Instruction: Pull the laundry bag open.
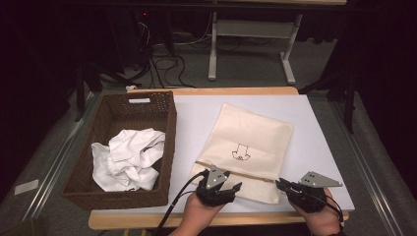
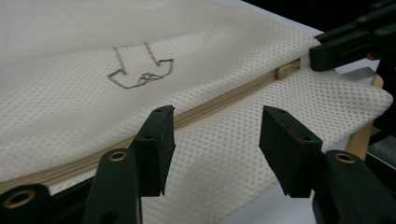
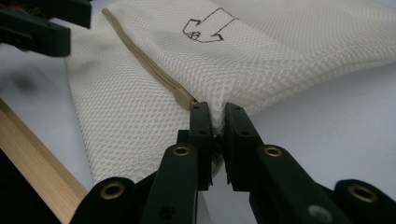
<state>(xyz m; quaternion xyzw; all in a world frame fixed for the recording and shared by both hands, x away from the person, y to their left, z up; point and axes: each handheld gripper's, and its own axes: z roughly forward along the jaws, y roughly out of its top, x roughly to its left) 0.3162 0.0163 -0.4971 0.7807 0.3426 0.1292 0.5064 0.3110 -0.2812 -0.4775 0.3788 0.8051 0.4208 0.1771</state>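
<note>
A cream mesh laundry bag (image 1: 246, 142) with a small drawn emblem (image 1: 241, 153) lies flat on the white table. A tan zipper (image 2: 219, 100) runs across it close to its near end. My left gripper (image 2: 215, 128) stands open just over the mesh beside the zipper, and its pads do not press on the fabric. In the high view this gripper (image 1: 227, 189) is at the bag's near left corner. My right gripper (image 3: 217, 114) is shut on a pinch of the bag's mesh edge right by the zipper's end tab (image 3: 183, 97), at the bag's near right corner (image 1: 281, 184).
A brown wicker basket (image 1: 167, 142) stands at the left of the table with crumpled white cloth (image 1: 130, 157) inside. The table's wooden front edge (image 1: 147, 219) runs just below both hands. Bare white tabletop (image 1: 314, 147) lies to the right of the bag.
</note>
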